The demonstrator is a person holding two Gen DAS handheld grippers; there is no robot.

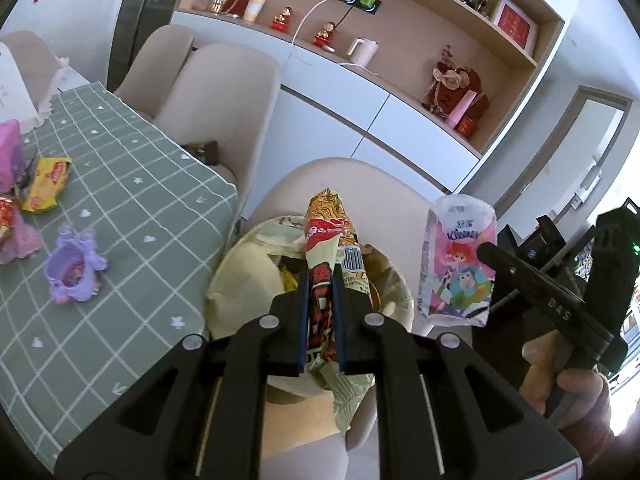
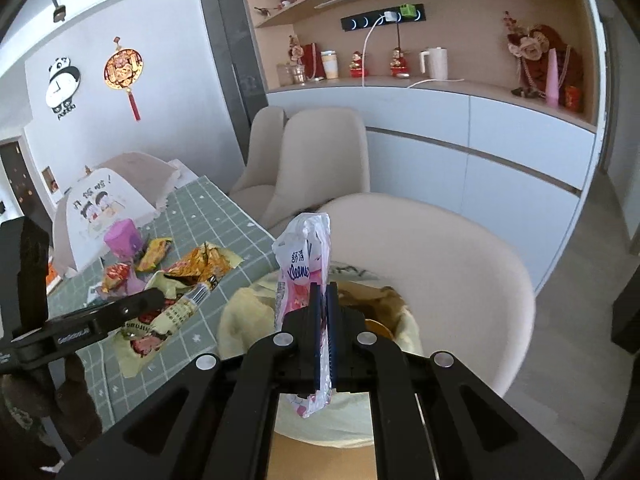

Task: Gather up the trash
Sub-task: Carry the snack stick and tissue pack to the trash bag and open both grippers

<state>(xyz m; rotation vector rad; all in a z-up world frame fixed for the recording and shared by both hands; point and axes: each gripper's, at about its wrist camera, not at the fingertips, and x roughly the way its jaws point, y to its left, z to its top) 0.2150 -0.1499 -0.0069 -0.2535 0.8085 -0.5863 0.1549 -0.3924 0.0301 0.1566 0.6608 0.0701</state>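
My left gripper (image 1: 322,276) is shut on a crumpled snack wrapper (image 1: 326,240), red, yellow and cream, held above a bin lined with a pale yellow bag (image 1: 240,276). My right gripper (image 2: 323,292) is shut on a pink Kleenex tissue pack (image 2: 304,264), held above the same bin (image 2: 240,312). In the left wrist view the right gripper (image 1: 486,252) and its tissue pack (image 1: 456,264) are to the right. In the right wrist view the left gripper (image 2: 158,295) and its wrapper (image 2: 176,308) are at left.
A green checked tablecloth (image 1: 132,184) carries a yellow wrapper (image 1: 46,184), a purple cup (image 1: 74,272) and more wrappers (image 2: 156,254). The bin sits on a beige chair (image 2: 440,248). More chairs (image 1: 216,92) and a white cabinet (image 2: 500,140) stand behind.
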